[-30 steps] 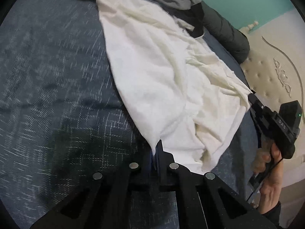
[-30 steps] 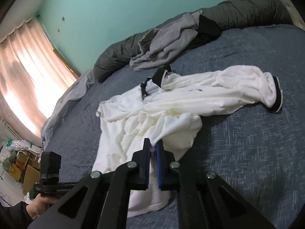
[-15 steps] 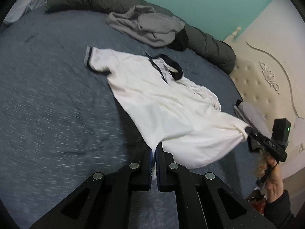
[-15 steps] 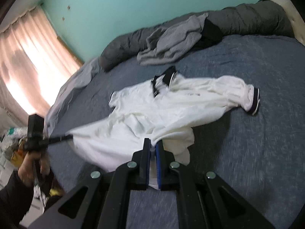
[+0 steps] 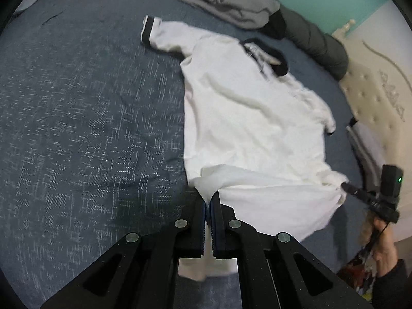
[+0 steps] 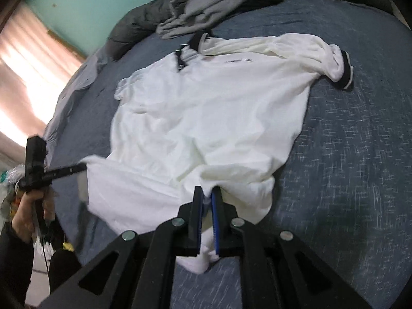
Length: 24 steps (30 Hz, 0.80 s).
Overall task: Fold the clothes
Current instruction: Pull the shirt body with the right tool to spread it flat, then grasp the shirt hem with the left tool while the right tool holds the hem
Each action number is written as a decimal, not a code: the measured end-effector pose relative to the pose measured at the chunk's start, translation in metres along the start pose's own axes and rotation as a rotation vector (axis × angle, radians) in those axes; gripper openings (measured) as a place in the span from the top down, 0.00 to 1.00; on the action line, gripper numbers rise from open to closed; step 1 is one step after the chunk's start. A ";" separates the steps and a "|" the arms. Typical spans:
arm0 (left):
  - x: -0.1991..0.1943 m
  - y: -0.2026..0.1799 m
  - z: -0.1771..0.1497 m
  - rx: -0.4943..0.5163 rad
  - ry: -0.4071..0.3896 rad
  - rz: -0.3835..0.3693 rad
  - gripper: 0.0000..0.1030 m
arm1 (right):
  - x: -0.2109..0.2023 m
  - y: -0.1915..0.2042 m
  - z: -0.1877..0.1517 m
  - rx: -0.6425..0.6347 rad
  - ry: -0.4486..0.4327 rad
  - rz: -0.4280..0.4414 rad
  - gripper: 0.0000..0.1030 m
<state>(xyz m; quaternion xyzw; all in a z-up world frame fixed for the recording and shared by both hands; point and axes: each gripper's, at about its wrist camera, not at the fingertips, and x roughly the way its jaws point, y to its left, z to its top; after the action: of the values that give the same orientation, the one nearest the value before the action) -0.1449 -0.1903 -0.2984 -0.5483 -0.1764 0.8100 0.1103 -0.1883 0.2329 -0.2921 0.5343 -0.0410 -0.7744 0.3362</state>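
The white polo shirt (image 5: 247, 118) lies spread on the blue bedspread (image 5: 90, 108), collar toward one o'clock. The left gripper (image 5: 208, 200) is clamped on one hem corner, and the right gripper (image 6: 207, 195) pinches the other, lifting the hem slightly.

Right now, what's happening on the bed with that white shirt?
A person holds a gripper in each hand, and both are clamped on the bottom hem of the white polo shirt. The left gripper pinches one hem corner and the right gripper the other. The shirt lies spread on the blue bedspread, collar away from the grippers, not yet folded. A grey garment lies beyond it.
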 end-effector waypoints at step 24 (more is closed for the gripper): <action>0.002 0.010 -0.051 0.170 0.127 -0.009 0.78 | 0.011 0.006 -0.042 -0.208 0.160 -0.020 0.67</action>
<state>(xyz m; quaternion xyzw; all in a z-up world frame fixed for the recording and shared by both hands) -0.0985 -0.1906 -0.3214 -0.5862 -0.1020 0.7853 0.1709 -0.1515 0.2343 -0.3159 0.5569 0.0719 -0.7328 0.3844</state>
